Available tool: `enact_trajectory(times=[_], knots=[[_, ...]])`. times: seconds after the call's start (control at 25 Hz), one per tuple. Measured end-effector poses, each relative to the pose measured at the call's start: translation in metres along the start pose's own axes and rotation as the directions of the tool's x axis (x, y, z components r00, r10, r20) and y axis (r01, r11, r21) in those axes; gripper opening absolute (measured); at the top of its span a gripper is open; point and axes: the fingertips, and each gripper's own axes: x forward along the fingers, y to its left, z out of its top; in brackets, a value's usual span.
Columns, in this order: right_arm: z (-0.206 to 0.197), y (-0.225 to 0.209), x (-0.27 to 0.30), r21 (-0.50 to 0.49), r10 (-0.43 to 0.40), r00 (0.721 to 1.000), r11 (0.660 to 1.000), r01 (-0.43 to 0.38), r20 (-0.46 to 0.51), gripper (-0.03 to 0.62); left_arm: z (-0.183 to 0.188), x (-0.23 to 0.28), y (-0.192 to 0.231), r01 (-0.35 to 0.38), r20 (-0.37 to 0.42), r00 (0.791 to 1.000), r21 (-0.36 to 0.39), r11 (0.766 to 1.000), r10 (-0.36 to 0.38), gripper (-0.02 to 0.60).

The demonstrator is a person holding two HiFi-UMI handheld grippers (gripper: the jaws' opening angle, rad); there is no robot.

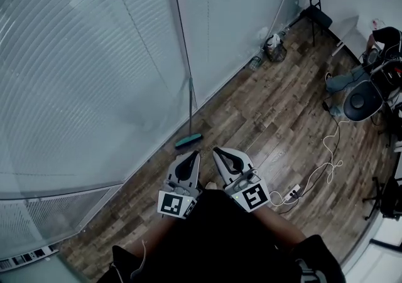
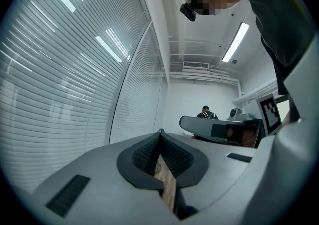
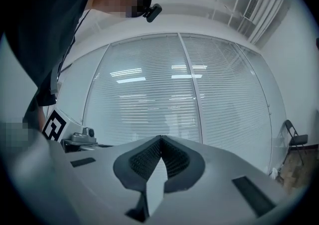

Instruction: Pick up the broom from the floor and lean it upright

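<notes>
Leaning on the wall [image 1: 94,87], the broom [image 1: 188,141] shows in head view only.

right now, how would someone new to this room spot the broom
Follow the long glass wall with blinds to the white post between its panels. At that post's foot the broom leans upright on the wood floor. It is the only thin pole there, ending in a teal head.

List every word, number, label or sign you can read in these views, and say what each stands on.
No readable words or numbers in any view.
Left marker cube on the left gripper: a black-and-white square pattern, no letters.
Right marker cube on the right gripper: the same.
Pale marks on the person's dark clothing: cut off, unreadable.
</notes>
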Motion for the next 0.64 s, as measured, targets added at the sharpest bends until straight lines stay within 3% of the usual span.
enact_trajectory(times=[0.64], knots=[[0.013, -0.026, -0.003, 0.038, -0.091, 0.994, 0.995, 0.089, 0.058, 0.018, 0.005, 0.020, -0.008, 0.056, -0.027, 0.998, 0.035, 0.998, -0.055, 0.018]])
